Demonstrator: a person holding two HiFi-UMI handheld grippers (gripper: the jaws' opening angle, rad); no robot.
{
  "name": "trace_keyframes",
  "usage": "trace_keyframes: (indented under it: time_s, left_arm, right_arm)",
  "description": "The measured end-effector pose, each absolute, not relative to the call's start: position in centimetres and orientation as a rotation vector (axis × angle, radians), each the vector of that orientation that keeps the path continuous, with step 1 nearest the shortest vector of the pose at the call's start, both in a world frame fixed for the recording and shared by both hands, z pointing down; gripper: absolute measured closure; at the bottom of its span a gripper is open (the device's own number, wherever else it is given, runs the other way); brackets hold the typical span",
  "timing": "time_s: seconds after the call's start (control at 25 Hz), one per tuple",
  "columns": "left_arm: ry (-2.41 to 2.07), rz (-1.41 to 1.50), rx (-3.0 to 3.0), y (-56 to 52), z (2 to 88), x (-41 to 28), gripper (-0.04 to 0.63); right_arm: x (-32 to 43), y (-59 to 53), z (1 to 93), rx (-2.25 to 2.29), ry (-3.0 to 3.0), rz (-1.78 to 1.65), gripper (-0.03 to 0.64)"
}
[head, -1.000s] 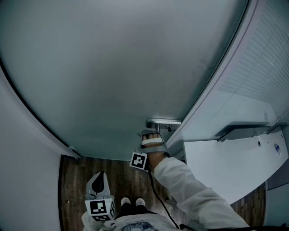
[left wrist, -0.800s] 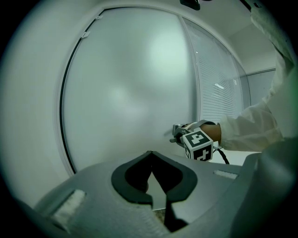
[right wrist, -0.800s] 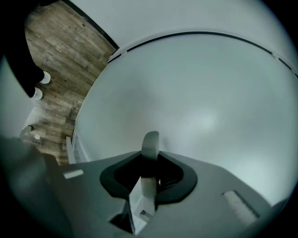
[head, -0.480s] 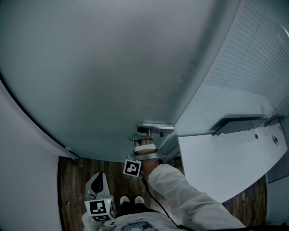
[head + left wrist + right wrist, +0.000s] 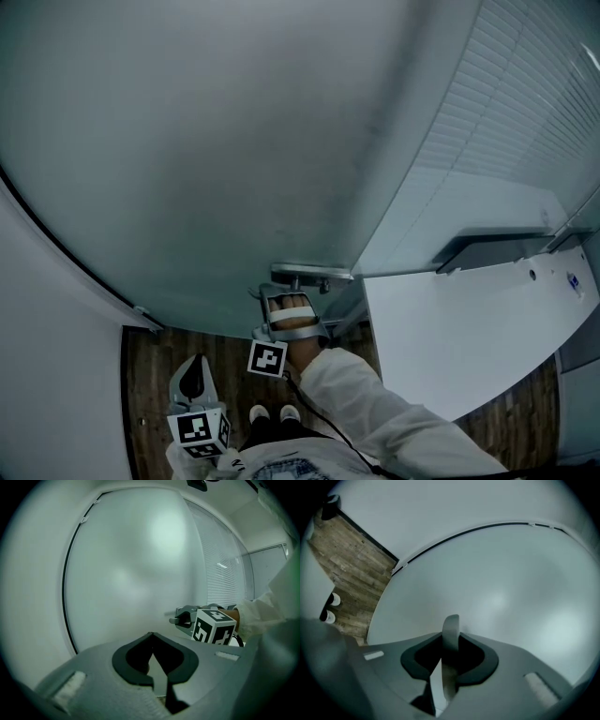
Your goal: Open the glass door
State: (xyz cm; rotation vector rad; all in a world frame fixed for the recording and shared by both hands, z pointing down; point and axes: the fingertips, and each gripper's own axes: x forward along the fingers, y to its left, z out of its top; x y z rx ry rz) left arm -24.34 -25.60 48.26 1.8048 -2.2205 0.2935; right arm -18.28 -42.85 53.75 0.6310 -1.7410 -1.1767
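The glass door (image 5: pixel 234 141) fills the upper part of the head view as a frosted pane. Its free edge runs up the right side, beside a slatted panel (image 5: pixel 525 112). The door handle (image 5: pixel 311 273) is mounted low on the pane, just beside that edge. Its long axis lies level along the door face, and the free end points left, away from the edge.

The right gripper (image 5: pixel 284 296) is placed directly below the handle, and its jaws are clamped on the lever. In the right gripper view the grey bar stands between the pads and is pressed from both sides.

The left gripper (image 5: pixel 195 377) is held low over the wooden floor (image 5: pixel 150 375), well apart from the handle. Its jaws are brought together with nothing between them.

The right hand is therefore the nearer one and the only one engaged. The coming move is judged to depend on the lever axis: force is to be applied at the free left end, then carried into the door near its right edge. Whether the door is pushed or pulled cannot be told.
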Motion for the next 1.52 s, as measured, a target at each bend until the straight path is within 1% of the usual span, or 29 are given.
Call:
trace_keyframes:
  time_s: [0.52,0.68,0.8,0.88,0.92,0.96,1.0,1.08,1.16,1.28,1.4,1.52]
  left_arm:
    - [-2.228,0.322,1.76,-24.9,48.7,-22.7,0.591]
    - [-2.264,0.319,1.738,-22.7,47.4,-23.9,0.591]
    - [-2.287,0.308,1.72,-20.1,47.2,-24.9,0.591]
    - [-2.299,0.303,1.706,-17.4,46.2,-25.6,0.591]
    - [-2.302,0.3,1.698,-15.4,45.5,-26.0,0.591]
    - [-2.304,0.295,1.69,-13.2,45.0,-26.2,0.591]
    - [-2.304,0.289,1.687,-11.2,44.9,-26.4,0.591]
    - [-2.295,0.273,1.709,-9.0,45.9,-26.7,0.591]
    - [-2.273,0.245,1.765,-8.6,47.5,-26.4,0.591]
    - [-2.234,0.201,1.856,-6.7,47.8,-25.1,0.591]
    - [-2.198,0.18,1.927,-2.3,47.2,-23.4,0.591]
    - [-2.168,0.171,1.992,2.7,47.1,-21.0,0.591]
  right_arm:
    - [-17.9,-42.9,53.8,0.634,-1.754,-1.186,0.526]
    - [-17.8,-42.9,53.7,0.641,-1.748,-1.185,0.524]
    - [-16.8,-42.3,54.0,0.691,-1.773,-1.189,0.501]
    - [-15.4,-41.0,52.0,0.786,-1.81,-1.18,0.49]
    - [-14.6,-39.3,50.5,0.843,-1.866,-1.14,0.499]
    - [-13.7,-37.1,49.1,0.898,-1.945,-1.074,0.595]
    - [-12.7,-34.7,48.2,0.944,-2.037,-0.983,0.611]
    - [-10.4,-31.1,48.4,1.028,-2.219,-0.728,0.611]
    - [-7.5,-28.4,49.5,1.127,-2.364,-0.399,0.611]
    - [-3.5,-22.3,48.6,1.238,-2.482,-0.002,0.612]
    - [-0.9,-14.5,47.2,1.3,-2.529,0.165,0.612]
    - [0.7,-7.6,46.0,1.339,-2.567,0.17,0.612]
